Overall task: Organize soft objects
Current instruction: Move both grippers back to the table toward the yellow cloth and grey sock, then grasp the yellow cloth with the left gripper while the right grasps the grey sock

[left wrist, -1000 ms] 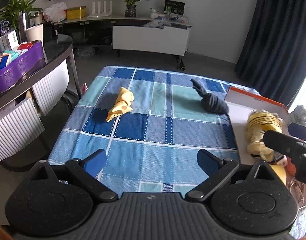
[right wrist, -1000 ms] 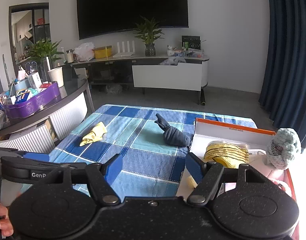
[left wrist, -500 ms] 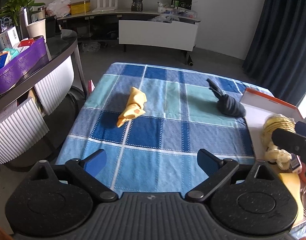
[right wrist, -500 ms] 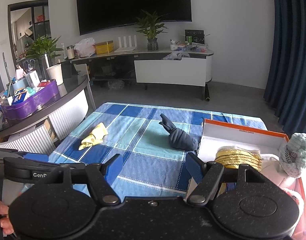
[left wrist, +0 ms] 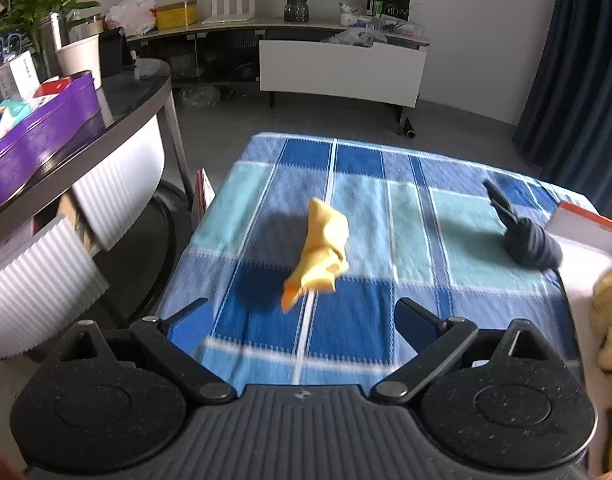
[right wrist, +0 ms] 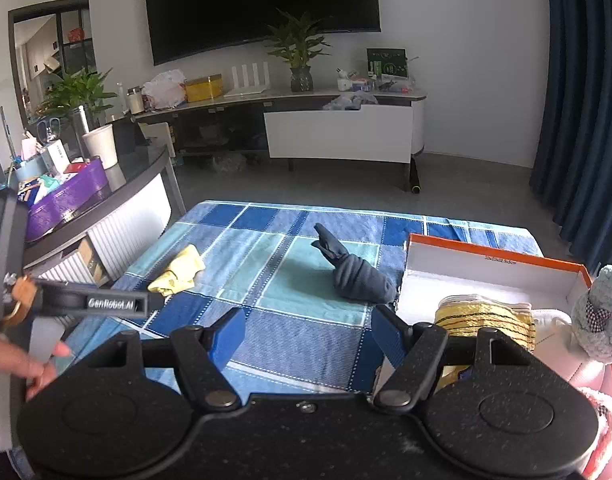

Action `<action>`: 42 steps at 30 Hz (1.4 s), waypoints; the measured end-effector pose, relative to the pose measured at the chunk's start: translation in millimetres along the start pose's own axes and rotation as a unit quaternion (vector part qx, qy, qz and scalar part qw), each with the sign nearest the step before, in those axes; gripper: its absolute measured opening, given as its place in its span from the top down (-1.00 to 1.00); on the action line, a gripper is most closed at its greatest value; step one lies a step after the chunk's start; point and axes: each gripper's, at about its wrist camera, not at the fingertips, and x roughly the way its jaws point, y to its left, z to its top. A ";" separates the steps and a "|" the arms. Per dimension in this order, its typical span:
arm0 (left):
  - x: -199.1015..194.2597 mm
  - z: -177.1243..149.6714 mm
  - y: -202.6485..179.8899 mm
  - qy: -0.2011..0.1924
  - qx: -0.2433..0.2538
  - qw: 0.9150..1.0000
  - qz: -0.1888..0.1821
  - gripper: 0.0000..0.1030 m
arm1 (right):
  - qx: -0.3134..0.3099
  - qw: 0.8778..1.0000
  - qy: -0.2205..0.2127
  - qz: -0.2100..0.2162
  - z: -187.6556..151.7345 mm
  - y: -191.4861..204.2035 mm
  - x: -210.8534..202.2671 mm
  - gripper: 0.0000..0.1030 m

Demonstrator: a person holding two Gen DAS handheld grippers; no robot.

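Observation:
A rolled yellow cloth (left wrist: 320, 254) lies on the blue checked tablecloth (left wrist: 386, 216), just ahead of my open, empty left gripper (left wrist: 303, 322). It also shows in the right wrist view (right wrist: 179, 274). A rolled dark grey sock (left wrist: 524, 236) (right wrist: 356, 276) lies right of centre, beside an orange-rimmed white box (right wrist: 490, 276) holding a yellow striped soft item (right wrist: 484, 320). My right gripper (right wrist: 308, 338) is open and empty, above the table's near edge. The left gripper's body (right wrist: 93, 302) shows at the left of the right wrist view.
A light blue knitted toy (right wrist: 602, 316) sits at the box's right edge. A dark curved side table with a purple tray (left wrist: 37, 136) stands left of the table. A TV console (right wrist: 338, 136) stands at the far wall, with dark curtains (right wrist: 586, 100) on the right.
My left gripper has moved forward and left toward the yellow cloth, which now looms larger and centred. The right gripper has drifted slightly; both jaws stay open.

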 end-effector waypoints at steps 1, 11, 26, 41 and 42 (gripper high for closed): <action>3.8 2.7 0.0 -0.003 0.003 1.000 0.002 -0.94 | 0.000 1.000 0.001 -0.002 0.2 -1.3 1.6 -0.61; 46.3 21.4 -4.8 0.010 0.028 1.000 0.007 -0.91 | 0.001 1.000 0.019 -0.010 9.1 -14.6 26.9 -0.61; 55.1 23.1 2.3 0.007 0.012 0.999 -0.043 0.43 | -0.055 0.995 0.088 -0.010 45.4 -30.2 125.1 -0.65; 32.6 17.9 1.9 -0.002 -0.004 0.998 -0.061 0.45 | -0.045 0.991 0.126 -0.005 40.0 -29.6 163.4 -0.12; 30.0 17.6 0.3 -0.003 -0.004 0.998 -0.062 0.45 | -0.042 0.992 0.121 -0.004 40.4 -27.0 158.0 -0.12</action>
